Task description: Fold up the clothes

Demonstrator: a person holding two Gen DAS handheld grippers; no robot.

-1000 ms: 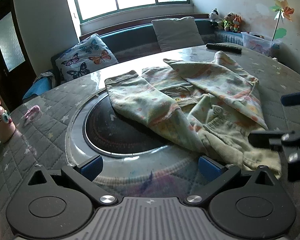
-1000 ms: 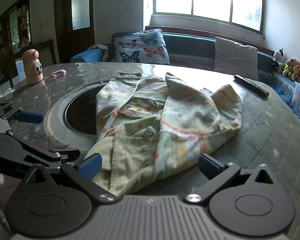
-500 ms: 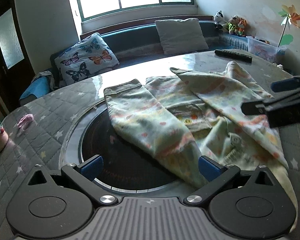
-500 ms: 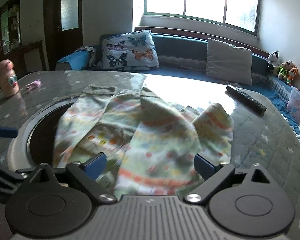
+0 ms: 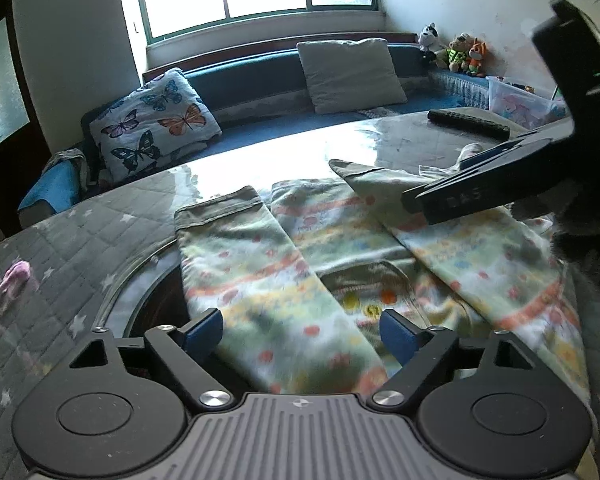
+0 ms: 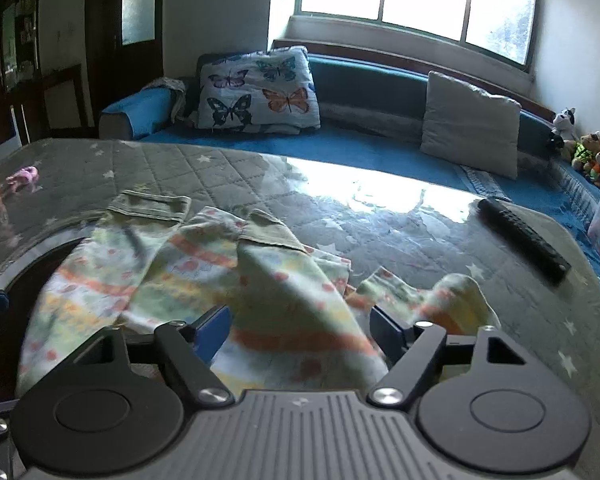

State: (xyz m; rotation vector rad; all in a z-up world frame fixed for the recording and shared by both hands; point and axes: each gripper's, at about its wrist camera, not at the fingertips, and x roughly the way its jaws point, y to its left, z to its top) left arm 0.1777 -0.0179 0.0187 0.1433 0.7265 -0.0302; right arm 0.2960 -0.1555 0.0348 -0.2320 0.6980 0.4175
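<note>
Quilted star-print table (image 6: 204,172) under glass fronts a blue window-side sofa (image 6: 364,80).

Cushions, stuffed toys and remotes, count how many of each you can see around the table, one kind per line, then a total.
Cushions: 2, the butterfly cushion and the grey cushion
Stuffed toys: 3, the black and white one, the brown one, the orange one
Remotes: 1, the remote on the table
Total: 6

Only readable text: raised letters "DAS", rest cut off, on black finger of right tool (image 5: 476,196) in left wrist view. Marks on garment's (image 5: 300,264) inner label were too blurred to read
</note>
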